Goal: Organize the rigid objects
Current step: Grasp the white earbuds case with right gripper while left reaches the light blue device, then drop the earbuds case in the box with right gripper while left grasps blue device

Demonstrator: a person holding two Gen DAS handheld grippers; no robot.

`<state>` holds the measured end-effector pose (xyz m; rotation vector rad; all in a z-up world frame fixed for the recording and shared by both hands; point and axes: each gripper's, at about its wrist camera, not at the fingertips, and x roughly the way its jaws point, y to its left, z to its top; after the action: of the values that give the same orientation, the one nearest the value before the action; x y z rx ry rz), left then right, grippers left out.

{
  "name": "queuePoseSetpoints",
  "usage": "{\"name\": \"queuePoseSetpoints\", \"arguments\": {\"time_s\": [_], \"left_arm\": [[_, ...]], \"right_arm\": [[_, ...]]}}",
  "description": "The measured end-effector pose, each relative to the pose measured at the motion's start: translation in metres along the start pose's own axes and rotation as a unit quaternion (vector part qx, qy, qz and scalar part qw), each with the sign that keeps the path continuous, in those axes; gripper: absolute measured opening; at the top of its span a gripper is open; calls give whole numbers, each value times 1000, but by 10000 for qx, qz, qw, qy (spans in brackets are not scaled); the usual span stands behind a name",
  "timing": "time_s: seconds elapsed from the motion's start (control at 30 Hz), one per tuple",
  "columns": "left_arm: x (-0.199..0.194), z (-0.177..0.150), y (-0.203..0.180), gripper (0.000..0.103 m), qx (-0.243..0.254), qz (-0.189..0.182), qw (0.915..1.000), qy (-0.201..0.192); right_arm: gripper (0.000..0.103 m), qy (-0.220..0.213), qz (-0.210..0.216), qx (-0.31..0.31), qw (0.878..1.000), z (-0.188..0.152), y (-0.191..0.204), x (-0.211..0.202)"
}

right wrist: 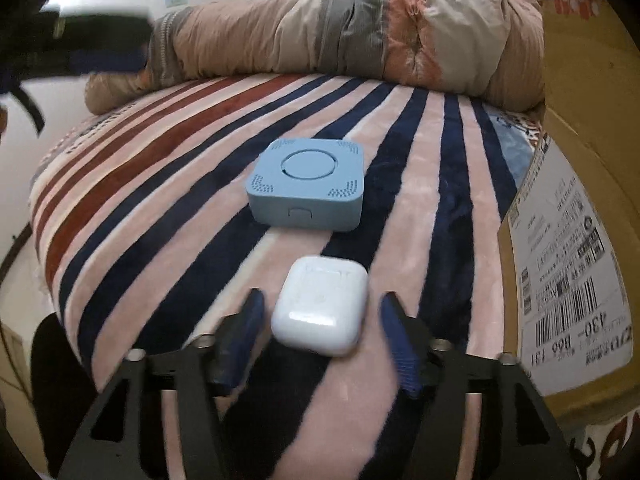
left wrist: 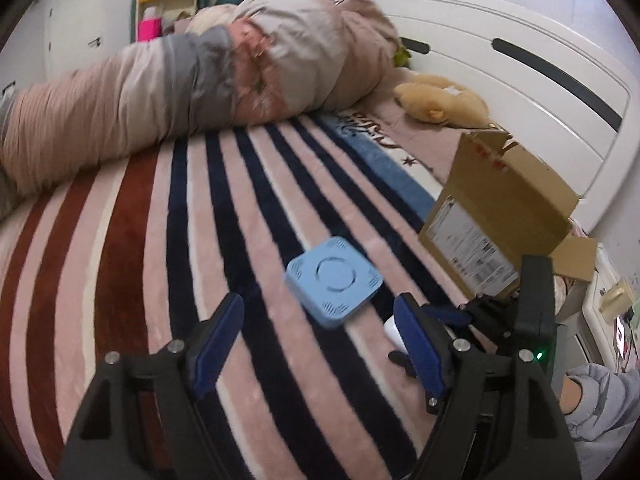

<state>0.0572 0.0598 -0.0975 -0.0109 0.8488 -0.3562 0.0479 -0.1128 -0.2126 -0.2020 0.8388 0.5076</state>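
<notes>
Between my right gripper (right wrist: 320,320), its fingers spread and touching nothing, lay the white earbud case (right wrist: 320,306) near the bed's (right wrist: 168,184) front edge. My left gripper (left wrist: 316,334) also stood spread and empty. Farther in sat the blue square device (right wrist: 308,184). Neither was in the cardboard box (right wrist: 580,200) at the bed's right edge, so I judged sorting barely started. A rolled duvet (right wrist: 320,36) lay along the far edge.

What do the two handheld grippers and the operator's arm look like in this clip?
Both the left gripper and right gripper have matte black angular frames with silver bolts and ribbed blue pads. A green LED glows on the right gripper's body. The operator's sleeve is light grey.
</notes>
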Motion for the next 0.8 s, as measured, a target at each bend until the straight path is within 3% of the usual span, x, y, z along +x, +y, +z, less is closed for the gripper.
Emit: {"name": "queuePoseSetpoints", "arguments": {"time_s": [0.07,0.1,0.27,0.4,0.5,0.57,0.63,0.7,0.8], "left_arm": [[4,-4,2,75,-69,2,10000,18],[5,-7,3,75,-93,-1,10000,15],[7,-8,1,75,-102,-28,9999,1],[12,-3,-1,75,-97,-75,9999,24],[19,-2,-5,75,-120,-130,9998,58],[27,0,-8,75,-144,-177,9997,101],[34,0,-11,75,-163,-197,9996,146],[42,1,-13,75,-175,-219,9994,197],[55,3,-17,75,-175,-201,9993,258]], "right_arm": [[56,50,-53,36,10000,2,2,6],[42,49,-145,38,9999,2,3,7],[41,-179,-184,-44,9997,8,2,-10],[41,-693,152,-202,9973,30,8,-68],[41,-1426,311,-188,9891,56,-5,-142],[42,-1770,162,-98,9840,67,-22,-179],[42,-1918,-461,-49,9803,75,-47,-205],[42,-1797,-944,102,9791,78,-74,-211],[43,-1073,-1054,663,9864,79,-125,-197]]}}
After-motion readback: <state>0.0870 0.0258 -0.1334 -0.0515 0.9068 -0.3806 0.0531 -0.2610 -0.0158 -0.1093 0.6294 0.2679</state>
